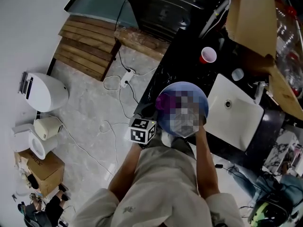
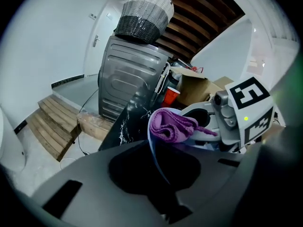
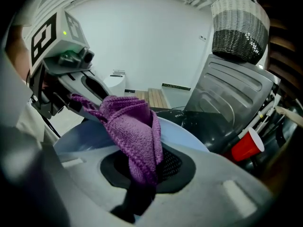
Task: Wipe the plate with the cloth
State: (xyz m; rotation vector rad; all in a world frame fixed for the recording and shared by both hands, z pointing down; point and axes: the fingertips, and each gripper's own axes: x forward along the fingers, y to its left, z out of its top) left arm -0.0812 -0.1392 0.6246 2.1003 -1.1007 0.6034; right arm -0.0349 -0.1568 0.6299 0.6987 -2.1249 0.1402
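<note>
A light blue plate [image 1: 185, 94] is held up over the edge of the black counter, partly behind a mosaic patch. My left gripper [image 1: 152, 118], with its marker cube, is at the plate's left rim. In the left gripper view the thin rim of the plate [image 2: 155, 143] runs between the jaws of the left gripper [image 2: 158, 168], which are shut on it. A purple cloth [image 3: 132, 126] is bunched in my right gripper [image 3: 142, 176], which is shut on it and presses it on the plate [image 3: 189, 137]. The cloth [image 1: 163, 101] shows at the plate's left edge. The head view hides the right gripper.
A black counter [image 1: 182, 56] holds a white sink [image 1: 234, 112], a red cup [image 1: 208, 55] and a cardboard box [image 1: 251, 18]. A washing machine [image 2: 125, 79] with a wicker basket [image 2: 143, 14] stands beyond. Wooden steps [image 1: 87, 46], cables and a power strip [image 1: 127, 75] lie on the floor.
</note>
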